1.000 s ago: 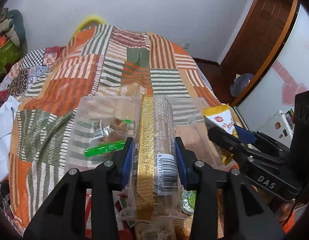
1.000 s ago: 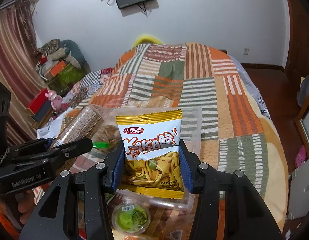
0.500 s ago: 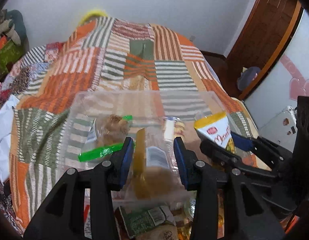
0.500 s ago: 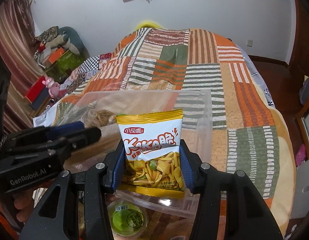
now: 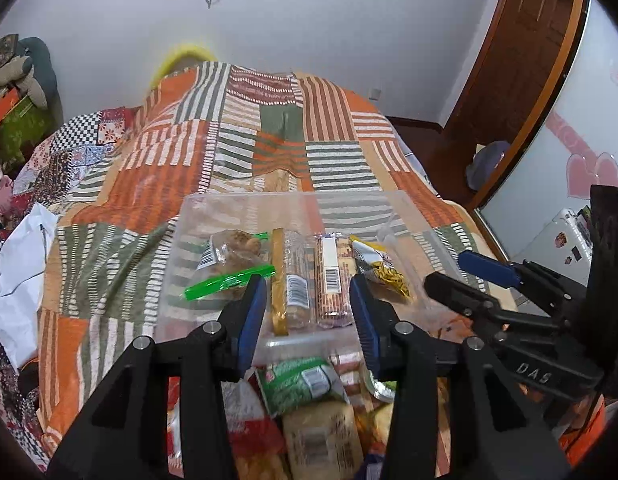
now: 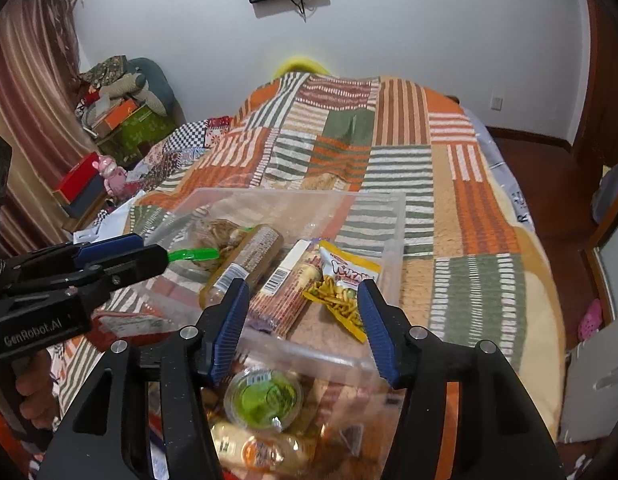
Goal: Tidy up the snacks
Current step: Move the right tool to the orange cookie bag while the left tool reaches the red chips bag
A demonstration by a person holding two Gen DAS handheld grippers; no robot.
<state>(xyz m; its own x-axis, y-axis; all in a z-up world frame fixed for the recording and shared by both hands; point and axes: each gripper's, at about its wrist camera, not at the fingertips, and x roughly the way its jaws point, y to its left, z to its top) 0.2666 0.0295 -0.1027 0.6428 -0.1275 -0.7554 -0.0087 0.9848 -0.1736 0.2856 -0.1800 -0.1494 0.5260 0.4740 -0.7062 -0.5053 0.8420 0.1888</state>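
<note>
A clear plastic bin (image 5: pixel 293 196) (image 6: pixel 309 196) sits on the striped quilt. Inside lie a green-clipped bag (image 5: pixel 233 252) (image 6: pixel 217 236), a gold-edged cracker roll (image 5: pixel 293 280) (image 6: pixel 241 260), a red patterned roll (image 5: pixel 329 280) (image 6: pixel 285 292) and a yellow chip bag (image 5: pixel 379 266) (image 6: pixel 345 280). My left gripper (image 5: pixel 307 284) (image 6: pixel 153 250) hovers over the bin's near edge, jaws opening, nothing between them. My right gripper (image 6: pixel 305 308) (image 5: pixel 447 270) hangs beside it, jaws also opening and empty, with the chip bag lying below them.
Loose snacks are piled just in front of the bin: a green packet (image 5: pixel 301 380), a green-lidded cup (image 6: pixel 263 396) and several wrapped rolls. A white cloth (image 5: pixel 13 264) lies at the bed's left. Boxes and plush toys (image 6: pixel 125 120) stand by the curtain; a wooden door (image 5: pixel 521 60) is right.
The left gripper let go of the gold-edged roll and the right gripper let go of the chip bag. Both now lie in the bin. Both grippers have pulled back, jaws wider.
</note>
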